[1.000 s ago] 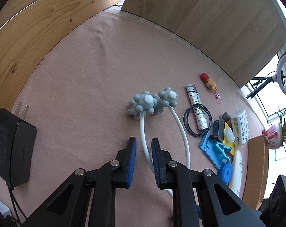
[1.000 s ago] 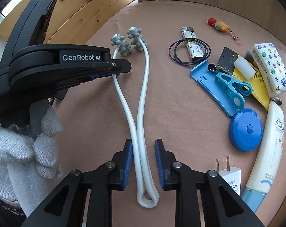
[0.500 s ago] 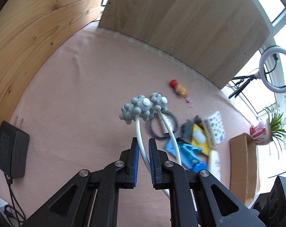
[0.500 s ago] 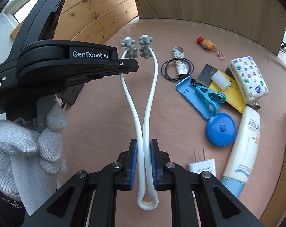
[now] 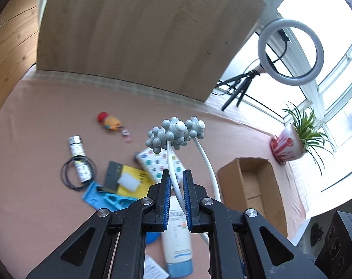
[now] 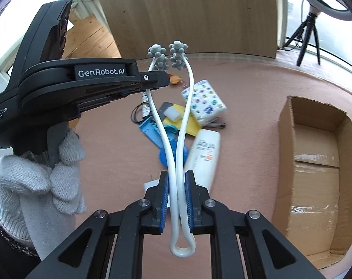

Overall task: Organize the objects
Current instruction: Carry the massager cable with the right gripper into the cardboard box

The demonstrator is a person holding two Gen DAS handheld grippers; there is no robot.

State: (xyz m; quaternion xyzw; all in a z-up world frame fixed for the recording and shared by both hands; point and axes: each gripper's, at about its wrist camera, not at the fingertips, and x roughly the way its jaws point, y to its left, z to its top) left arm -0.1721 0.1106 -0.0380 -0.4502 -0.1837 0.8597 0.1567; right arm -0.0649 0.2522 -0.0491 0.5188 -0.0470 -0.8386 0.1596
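Above the middle of the tabletop (image 6: 257, 97), a white two-armed massager (image 6: 179, 125) with grey knobbly heads hangs in the air, held at both ends: the right hand-held gripper (image 6: 177, 200) is clamped on both arms near the loop, and the left hand-held gripper (image 5: 176, 193) is clamped on one arm below the heads. The cardboard box (image 6: 315, 162) near the right edge looks empty. A sunscreen tube (image 6: 205, 155), a tissue pack (image 6: 205, 102), a blue case (image 5: 106, 198), a lighter (image 5: 78, 160) and a small toy (image 5: 108, 121) lie loose, so sorting seems barely begun.
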